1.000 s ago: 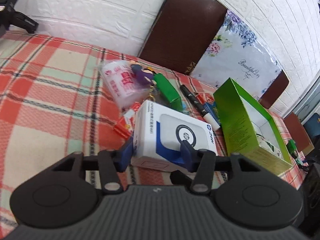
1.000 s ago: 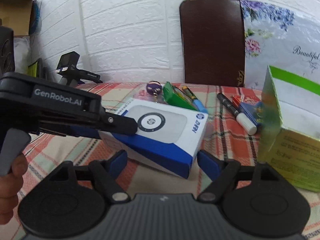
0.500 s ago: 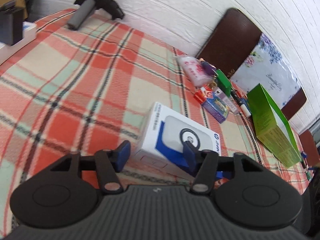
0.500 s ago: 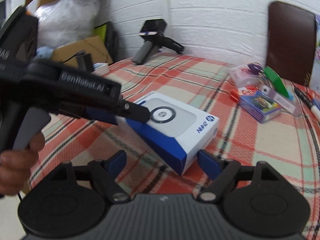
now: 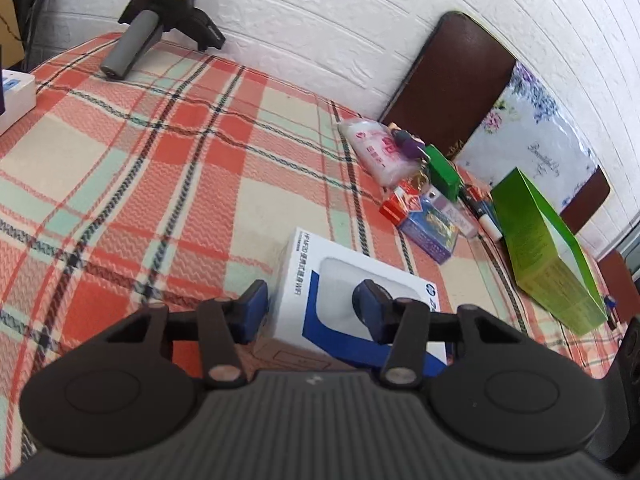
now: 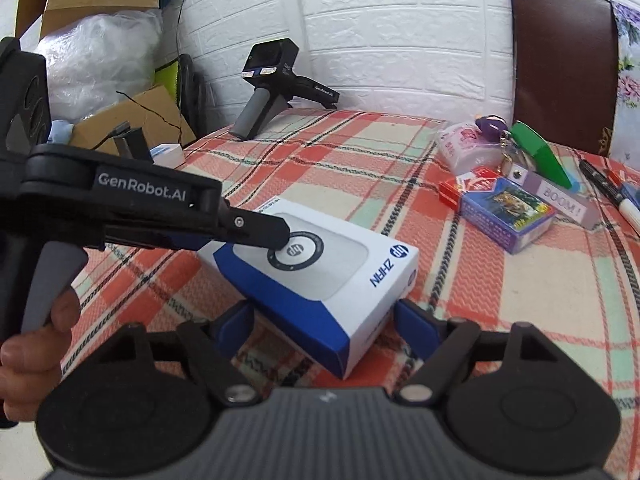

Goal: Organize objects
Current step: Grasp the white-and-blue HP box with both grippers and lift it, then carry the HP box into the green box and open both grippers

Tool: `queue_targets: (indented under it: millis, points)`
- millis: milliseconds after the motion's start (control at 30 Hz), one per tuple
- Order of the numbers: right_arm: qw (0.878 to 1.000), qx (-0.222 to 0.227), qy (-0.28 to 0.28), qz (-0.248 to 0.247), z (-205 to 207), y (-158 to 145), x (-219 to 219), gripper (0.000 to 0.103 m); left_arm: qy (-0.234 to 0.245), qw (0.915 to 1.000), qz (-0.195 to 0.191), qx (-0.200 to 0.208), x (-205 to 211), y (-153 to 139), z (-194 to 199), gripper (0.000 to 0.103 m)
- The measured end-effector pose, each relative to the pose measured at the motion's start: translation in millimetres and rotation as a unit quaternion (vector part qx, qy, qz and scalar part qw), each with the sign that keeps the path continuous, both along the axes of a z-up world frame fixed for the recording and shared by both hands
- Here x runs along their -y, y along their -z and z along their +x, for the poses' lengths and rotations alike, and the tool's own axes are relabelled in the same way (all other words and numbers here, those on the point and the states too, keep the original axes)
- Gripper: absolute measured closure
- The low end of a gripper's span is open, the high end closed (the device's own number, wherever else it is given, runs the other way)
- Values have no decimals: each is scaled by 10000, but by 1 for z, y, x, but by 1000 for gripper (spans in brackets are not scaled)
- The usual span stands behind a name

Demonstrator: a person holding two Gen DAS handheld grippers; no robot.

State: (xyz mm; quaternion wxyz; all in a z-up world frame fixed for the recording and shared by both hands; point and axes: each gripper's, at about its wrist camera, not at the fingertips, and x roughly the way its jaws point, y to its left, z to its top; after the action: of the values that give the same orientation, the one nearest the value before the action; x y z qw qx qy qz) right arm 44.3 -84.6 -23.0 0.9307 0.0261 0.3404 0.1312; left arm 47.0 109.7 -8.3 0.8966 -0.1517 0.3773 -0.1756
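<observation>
A white and blue box [image 5: 344, 276] [image 6: 320, 280] sits low over the plaid tablecloth [image 5: 140, 200]; whether it touches the cloth I cannot tell. My left gripper [image 5: 312, 306] [image 6: 256, 240] has one finger on the box's top by the round logo and the other at its left side. Its jaws are closing on the box. A hand holds this gripper at the left of the right wrist view. My right gripper [image 6: 326, 322] straddles the box's near corner with a blue pad against each side, and its jaws are closing too.
To the right lie a pink tissue pack [image 5: 380, 152], a green case [image 5: 440, 172], small card boxes [image 5: 432, 228], a marker [image 6: 612, 192] and an open green carton [image 5: 548, 252]. A spare handheld gripper [image 5: 160, 12] stands at the far edge. A white power strip [image 5: 12, 92] sits left.
Both grippers and the box between them have travelled left, away from the clutter and the green carton. The spare handheld gripper and the table's left edge have come into view.
</observation>
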Motion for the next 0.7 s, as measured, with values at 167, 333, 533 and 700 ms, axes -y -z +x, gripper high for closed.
queue_targets:
  millis: [167, 333, 533, 700]
  points:
    - [9996, -77, 246, -140, -31, -2, 34, 24, 389, 9991, -46, -128, 44, 2, -15, 50]
    - [9961, -91, 819, -300, -77, -5, 95, 24, 1090, 9938, -148, -187, 118, 5, -30, 49]
    - [9841, -110, 1755, -260, -139, -13, 174, 23, 2046, 9786, -83, -182, 217, 4, -50, 46]
    - [9724, -109, 2331, 34, -178, -7, 225, 24, 2547, 9669, 142, -27, 278, 6, -70, 45]
